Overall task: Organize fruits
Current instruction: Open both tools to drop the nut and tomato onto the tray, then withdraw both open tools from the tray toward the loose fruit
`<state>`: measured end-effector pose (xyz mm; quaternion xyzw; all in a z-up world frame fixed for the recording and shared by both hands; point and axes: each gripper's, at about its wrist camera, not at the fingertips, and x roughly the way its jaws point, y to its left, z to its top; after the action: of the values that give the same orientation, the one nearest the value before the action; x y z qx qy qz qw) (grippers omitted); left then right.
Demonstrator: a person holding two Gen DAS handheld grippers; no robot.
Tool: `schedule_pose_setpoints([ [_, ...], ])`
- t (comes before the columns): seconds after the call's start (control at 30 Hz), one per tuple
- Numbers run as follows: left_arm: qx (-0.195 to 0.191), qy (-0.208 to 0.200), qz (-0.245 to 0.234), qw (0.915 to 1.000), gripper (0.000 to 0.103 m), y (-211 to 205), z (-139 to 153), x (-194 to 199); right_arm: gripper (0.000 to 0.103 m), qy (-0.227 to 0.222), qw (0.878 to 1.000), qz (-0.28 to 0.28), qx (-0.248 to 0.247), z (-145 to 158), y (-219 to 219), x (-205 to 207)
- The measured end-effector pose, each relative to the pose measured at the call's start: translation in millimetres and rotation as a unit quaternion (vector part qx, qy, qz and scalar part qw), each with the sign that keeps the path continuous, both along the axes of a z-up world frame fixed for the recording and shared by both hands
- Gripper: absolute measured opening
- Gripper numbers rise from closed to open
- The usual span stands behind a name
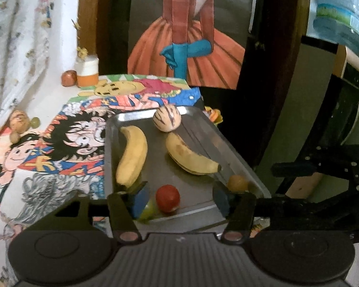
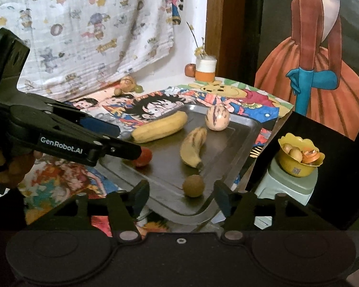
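Observation:
A metal tray (image 1: 198, 124) (image 2: 241, 143) holds two bananas (image 1: 132, 154) (image 1: 191, 156), a striped pale melon (image 1: 167, 118) (image 2: 217, 118), a red tomato (image 1: 167, 198) (image 2: 143, 159), a small brown round fruit (image 1: 237, 183) (image 2: 193, 185) and a green fruit (image 1: 148, 211). My left gripper (image 1: 179, 199) is open and empty over the tray's near edge, its pads either side of the tomato. It also shows in the right wrist view (image 2: 122, 143). My right gripper (image 2: 182, 197) is open and empty, just before the brown fruit.
A yellow bowl (image 2: 299, 165) with small fruits stands on a pale stool right of the table. A few fruits (image 2: 129, 85) lie at the table's back by the cloth. A white-orange jar (image 2: 205, 69) and a brown fruit (image 2: 190, 70) stand at the back corner.

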<state>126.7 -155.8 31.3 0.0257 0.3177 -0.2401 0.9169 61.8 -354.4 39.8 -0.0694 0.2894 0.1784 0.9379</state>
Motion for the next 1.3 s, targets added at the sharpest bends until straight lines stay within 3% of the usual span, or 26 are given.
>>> schedule_pose_setpoints([
  [0.13, -0.010, -0.010, 0.019, 0.9997, 0.086, 16, 8, -17, 0.081, -0.007, 1.000, 0.000, 0.008, 6, 7, -16],
  [0.3, -0.027, -0.020, 0.040, 0.9986, 0.102, 42, 15, -40, 0.093, -0.004, 1.000, -0.005, 0.026, 8, 15, -33],
  [0.4, -0.031, -0.019, 0.055, 0.9978, 0.103, 57, 15, -51, 0.102, 0.001, 0.999, -0.008, 0.041, 6, 22, -44],
  [0.77, 0.001, 0.006, 0.094, 0.9955, 0.103, 122, 2, -81, 0.102, 0.069, 0.997, 0.024, 0.040, 12, 66, -54],
  [1.07, 0.035, 0.023, 0.144, 0.9887, 0.103, 179, -2, -74, 0.102, 0.121, 0.991, 0.050, 0.023, 24, 97, -19],
  [1.3, 0.037, 0.021, 0.160, 0.9862, 0.103, 205, 8, -48, 0.102, 0.139, 0.988, 0.055, 0.026, 54, 111, 31],
])
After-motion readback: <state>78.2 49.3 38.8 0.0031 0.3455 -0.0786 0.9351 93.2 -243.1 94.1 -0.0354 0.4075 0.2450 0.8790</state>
